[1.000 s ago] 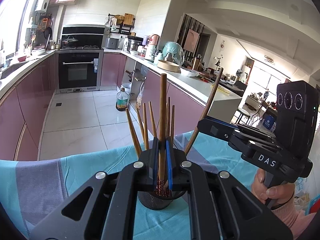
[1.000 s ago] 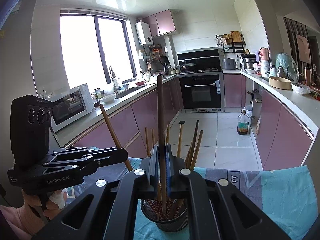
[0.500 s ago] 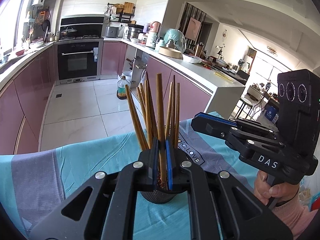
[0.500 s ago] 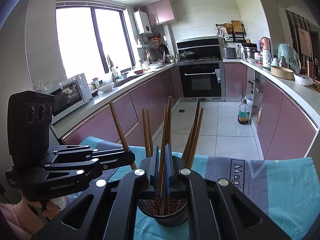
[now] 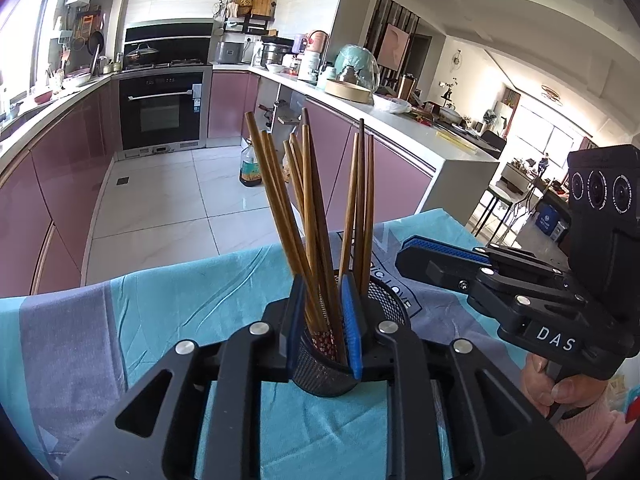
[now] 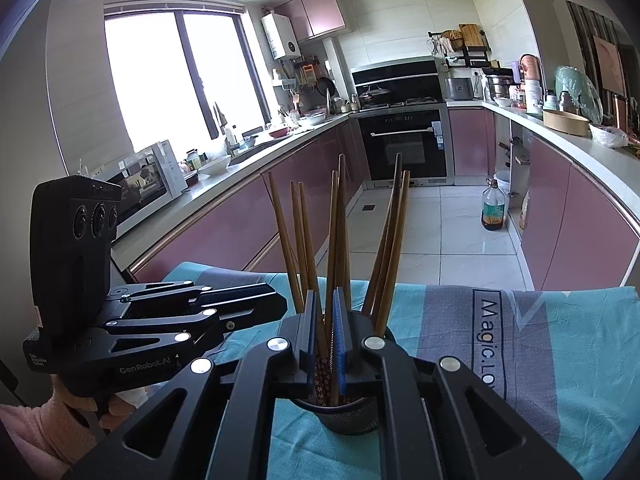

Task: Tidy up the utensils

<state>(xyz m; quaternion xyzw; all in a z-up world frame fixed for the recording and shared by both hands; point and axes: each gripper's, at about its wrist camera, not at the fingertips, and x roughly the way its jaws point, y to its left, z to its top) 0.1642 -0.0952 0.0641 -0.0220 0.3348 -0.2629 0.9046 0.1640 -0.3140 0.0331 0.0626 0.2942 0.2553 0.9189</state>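
Wooden chopsticks (image 5: 304, 216), mesh cup (image 5: 320, 372); left fingers (image 5: 352, 332) opening around them, right fingers (image 6: 339, 336) pinching one.

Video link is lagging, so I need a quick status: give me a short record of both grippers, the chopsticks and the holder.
left gripper: jaws opening, several chopsticks between them, pads not pressing
right gripper: shut on one chopstick that reaches down into the holder
chopsticks: standing in the holder, fanned out, tips up
holder: black mesh cup, upright on the tablecloth
tablecloth: teal and grey
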